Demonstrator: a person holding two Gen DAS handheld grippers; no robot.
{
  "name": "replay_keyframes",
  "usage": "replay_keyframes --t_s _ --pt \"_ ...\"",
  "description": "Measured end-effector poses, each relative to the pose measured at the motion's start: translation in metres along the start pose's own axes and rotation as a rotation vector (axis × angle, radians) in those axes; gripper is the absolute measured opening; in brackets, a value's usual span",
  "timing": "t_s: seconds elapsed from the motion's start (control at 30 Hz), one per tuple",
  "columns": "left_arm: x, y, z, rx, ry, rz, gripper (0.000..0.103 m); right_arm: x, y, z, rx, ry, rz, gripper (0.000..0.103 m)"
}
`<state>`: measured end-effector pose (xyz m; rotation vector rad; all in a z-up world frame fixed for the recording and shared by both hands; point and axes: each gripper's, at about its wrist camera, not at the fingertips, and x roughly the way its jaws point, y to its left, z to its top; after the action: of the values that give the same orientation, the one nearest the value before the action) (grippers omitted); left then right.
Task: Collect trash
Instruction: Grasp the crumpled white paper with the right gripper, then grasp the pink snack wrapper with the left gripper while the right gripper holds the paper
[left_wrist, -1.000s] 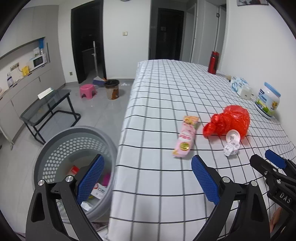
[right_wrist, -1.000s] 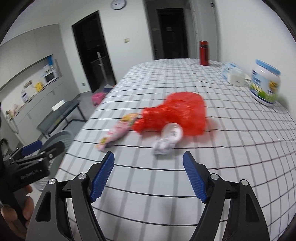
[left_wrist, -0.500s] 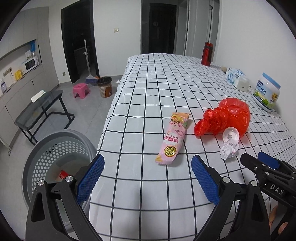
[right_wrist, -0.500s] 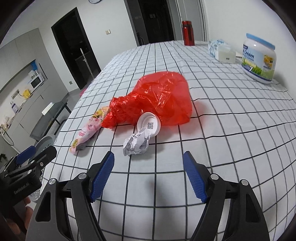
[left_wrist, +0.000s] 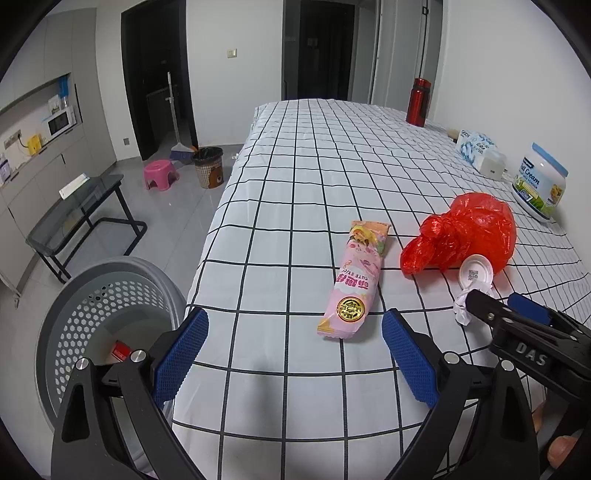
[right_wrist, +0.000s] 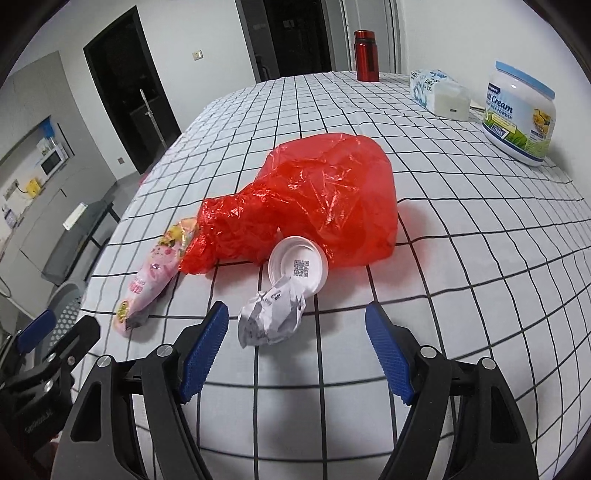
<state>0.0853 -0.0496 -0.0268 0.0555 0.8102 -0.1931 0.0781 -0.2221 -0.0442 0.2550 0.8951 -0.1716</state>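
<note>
On the checked tablecloth lie a pink snack wrapper (left_wrist: 354, 280), a crumpled red plastic bag (left_wrist: 465, 232), a white lid (left_wrist: 475, 271) and a crumpled paper ball (right_wrist: 271, 319). My left gripper (left_wrist: 293, 343) is open and empty, just short of the wrapper. My right gripper (right_wrist: 295, 341) is open and empty, its fingers to either side of the paper ball and close in front of it. The wrapper (right_wrist: 151, 277), the bag (right_wrist: 314, 199) and the lid (right_wrist: 297, 267) also show in the right wrist view. A grey perforated basket (left_wrist: 92, 317) stands on the floor by the table's left edge, with some trash inside.
A milk powder jar (right_wrist: 517, 114), a tissue pack (right_wrist: 437, 90) and a red bottle (right_wrist: 365, 55) stand along the table's far right side. On the floor are a glass side table (left_wrist: 77, 214), a pink stool (left_wrist: 160, 173) and a small bin (left_wrist: 208, 166).
Both grippers have moved forward over the table towards the trash. The right gripper has closed in on the paper ball. The basket has slid to the left of the left view.
</note>
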Motion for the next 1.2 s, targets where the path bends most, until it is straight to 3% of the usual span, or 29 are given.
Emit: replay_keyframes --t_s 0.23,0.37,0.47,0.73,1.2 --pt "0.001 0.007 -0.001 -0.011 0.004 -0.004 0.093 0.01 0.009 -0.002 -0.026 0.015 -0.029 0.07" --pt "0.0 0.008 -0.001 -0.015 0.003 -0.006 0.093 0.011 0.011 -0.004 -0.041 0.025 -0.023 0.044" --pt "0.0 0.007 -0.001 -0.014 0.002 -0.007 0.093 0.009 0.011 -0.005 -0.042 0.031 -0.003 0.034" --pt "0.001 0.001 -0.001 -0.007 0.013 -0.019 0.093 -0.011 -0.005 -0.011 -0.024 -0.007 0.051 0.034" --pt "0.033 -0.025 0.014 0.002 0.067 -0.062 0.093 -0.04 -0.052 -0.025 0.018 -0.095 0.057 0.034"
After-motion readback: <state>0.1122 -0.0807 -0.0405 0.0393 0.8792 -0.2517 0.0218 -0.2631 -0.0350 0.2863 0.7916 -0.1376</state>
